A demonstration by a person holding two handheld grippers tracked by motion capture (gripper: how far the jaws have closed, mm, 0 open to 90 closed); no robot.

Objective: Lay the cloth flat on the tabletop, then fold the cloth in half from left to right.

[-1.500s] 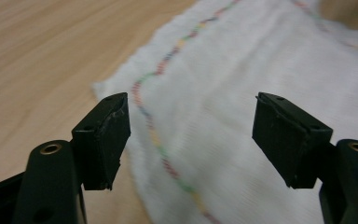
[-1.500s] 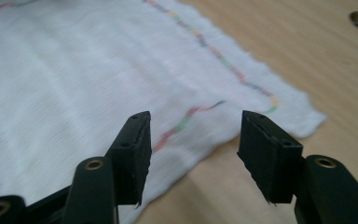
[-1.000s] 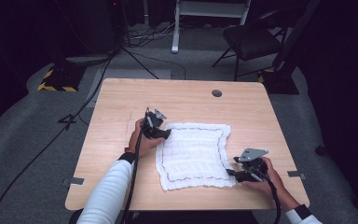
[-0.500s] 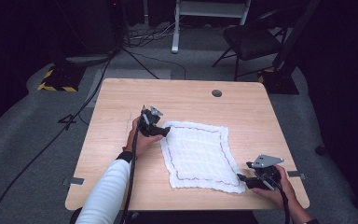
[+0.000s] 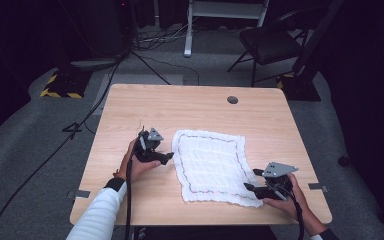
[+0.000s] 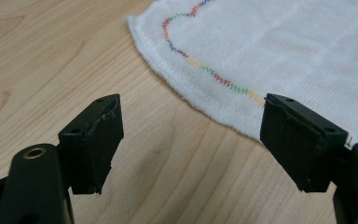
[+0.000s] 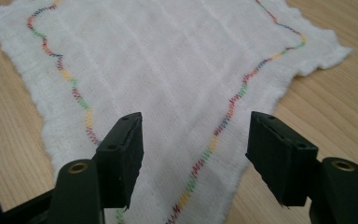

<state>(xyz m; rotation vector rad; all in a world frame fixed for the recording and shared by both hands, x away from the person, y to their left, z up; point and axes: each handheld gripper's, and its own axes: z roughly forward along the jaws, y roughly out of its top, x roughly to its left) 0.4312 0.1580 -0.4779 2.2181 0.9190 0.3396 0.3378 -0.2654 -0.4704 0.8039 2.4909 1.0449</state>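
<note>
Cloth (image 5: pixel 212 167) is lying flat and spread open on the wooden table (image 5: pixel 190 107), slightly right of centre, its long sides skewed a little against the table edges. You are holding the left gripper (image 5: pixel 167 157) just beside the cloth's left edge, near its far-left corner; in the left gripper view (image 6: pixel 191 140) its jaws are standing wide apart with nothing between them, over bare wood, and they have just been opening further. One pad (image 6: pixel 303 140) is sitting in front of the hem there, though whether it is touching the fabric is hard to judge from that angle. You are keeping the right gripper (image 5: pixel 252 180) at the cloth's near-right corner; in the right gripper view (image 7: pixel 193 154) its jaws are also standing wide, having just been opening, with the fabric and its multicoloured zigzag stitching (image 7: pixel 223 121) lying between and below them, unpinched. Your left hand (image 5: pixel 137 165) is resting low on the tabletop, white sleeve (image 5: pixel 100 217) trailing back to the near edge.
</note>
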